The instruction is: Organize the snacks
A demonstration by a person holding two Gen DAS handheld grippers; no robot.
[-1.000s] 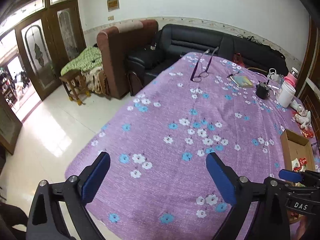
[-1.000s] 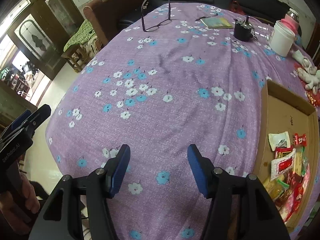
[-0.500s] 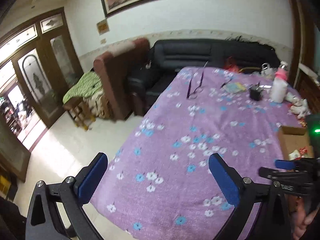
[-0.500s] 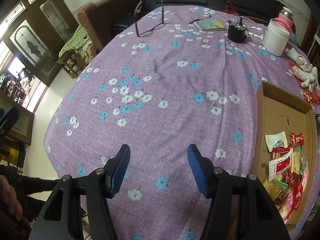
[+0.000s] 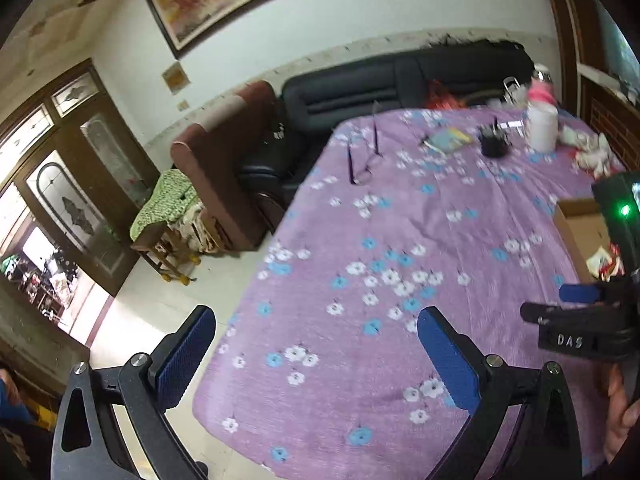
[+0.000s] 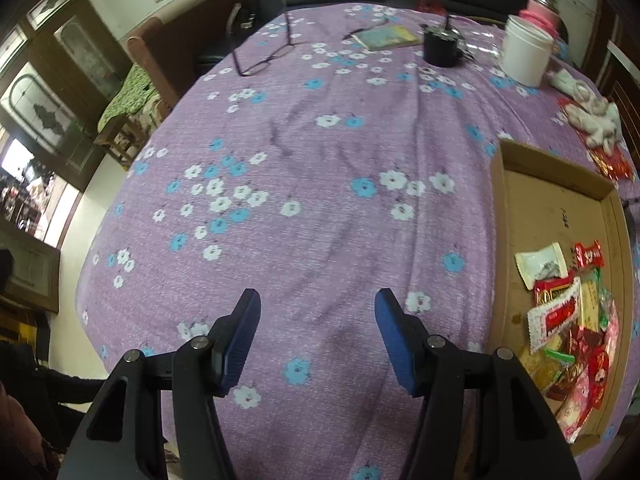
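A shallow cardboard box (image 6: 532, 200) sits at the right of the purple flowered tablecloth (image 6: 320, 160). Several wrapped snacks (image 6: 568, 320) lie piled in its near part. A corner of the box shows in the left wrist view (image 5: 576, 224). My right gripper (image 6: 318, 316) is open and empty, above the near table edge, left of the box. My left gripper (image 5: 316, 344) is open and empty, raised over the table's near left corner. The right gripper shows at the right edge of the left wrist view (image 5: 580, 312).
At the far end stand a white jar (image 6: 526, 54), a black cup (image 6: 440, 48), a book (image 6: 386, 37) and eyeglasses (image 6: 264, 46). A soft toy (image 6: 592, 116) and a red packet (image 6: 612, 160) lie beyond the box. Sofas (image 5: 400, 80) and a stool (image 5: 168, 240) stand past the table.
My left gripper has lifted and tilted up and back, showing more of the room and wall. My right gripper has stayed almost still. Both stay open.
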